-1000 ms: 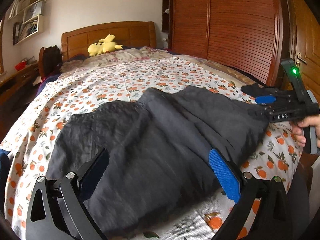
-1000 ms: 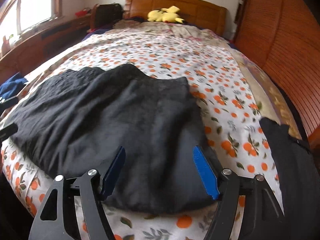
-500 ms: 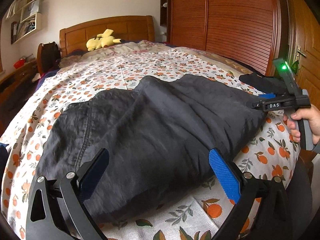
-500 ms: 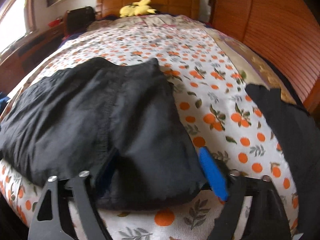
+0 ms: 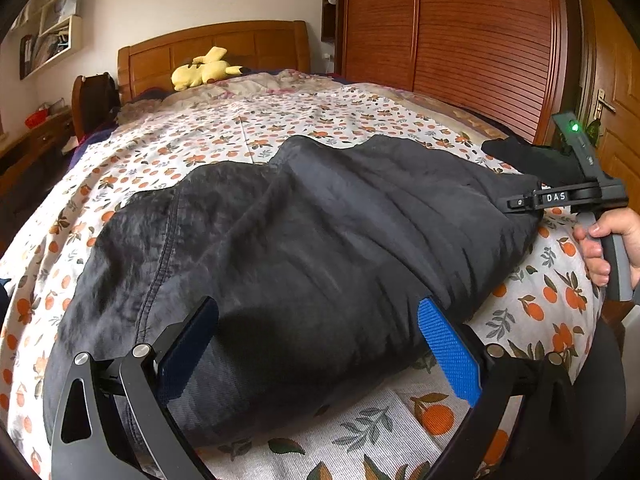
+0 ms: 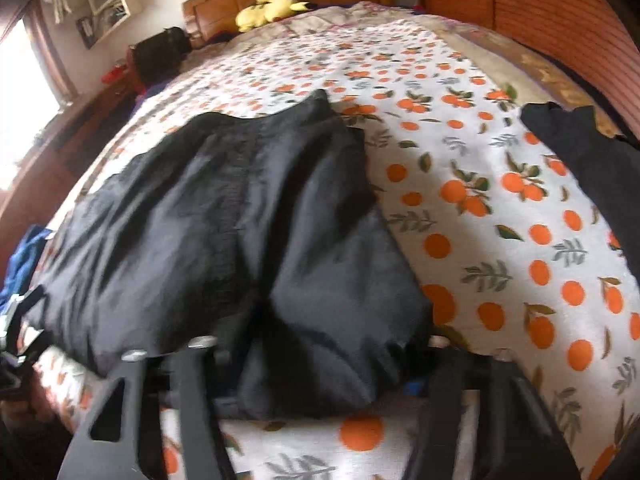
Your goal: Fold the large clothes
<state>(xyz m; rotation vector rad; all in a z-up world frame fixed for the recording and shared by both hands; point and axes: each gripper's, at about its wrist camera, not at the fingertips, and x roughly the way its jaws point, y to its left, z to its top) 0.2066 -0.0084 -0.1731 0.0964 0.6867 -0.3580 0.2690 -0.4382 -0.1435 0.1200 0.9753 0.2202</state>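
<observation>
Wooden headboard (image 5: 216,52), slatted wardrobe (image 5: 460,36), wall shelves (image 5: 52,36), bright window (image 6: 24,92)

Right tongs' (image 6: 316,364) blue pads mostly buried under blurred dark garment (image 6: 224,216).

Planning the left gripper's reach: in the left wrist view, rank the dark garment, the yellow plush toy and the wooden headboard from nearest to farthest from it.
1. Dark garment, lying between the open left gripper fingers.
2. Yellow plush toy, at the far end of the bed.
3. Wooden headboard, just behind the toy.
</observation>
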